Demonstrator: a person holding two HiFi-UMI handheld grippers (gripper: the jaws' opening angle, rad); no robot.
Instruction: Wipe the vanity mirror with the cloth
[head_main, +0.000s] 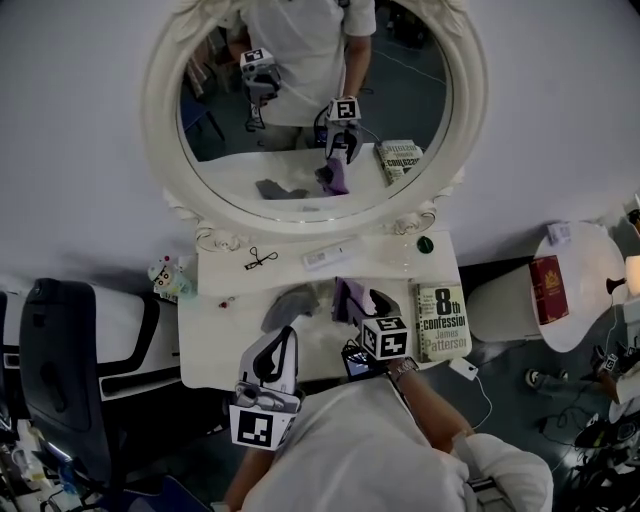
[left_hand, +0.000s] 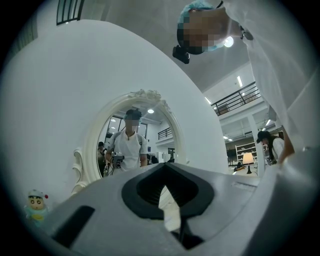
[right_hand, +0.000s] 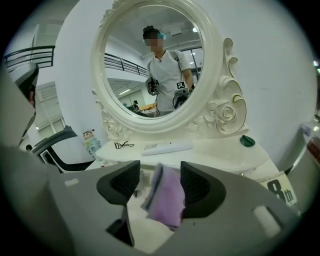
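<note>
cloth (right_hand: 167, 200): lilac-purple | mirror frame (head_main: 160, 120): cream white, carved roses, thin gold edging | vanity table (head_main: 225, 345): white | right gripper (right_hand: 157, 187) and left gripper (left_hand: 165, 195): grey shells, black pads, black-and-white square markers | pale book (head_main: 441, 320), near right: black title lettering | red book (head_main: 549, 289), far right: dark red cover | chair (head_main: 60, 360), left: black

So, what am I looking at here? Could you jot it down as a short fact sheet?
setting: white table with an oval mirror
right gripper: open, not squeezing anything
left gripper: shut, empty
cloth: purple, between the right gripper's jaws, resting against one
also on table: book
wiping: not under way
</note>
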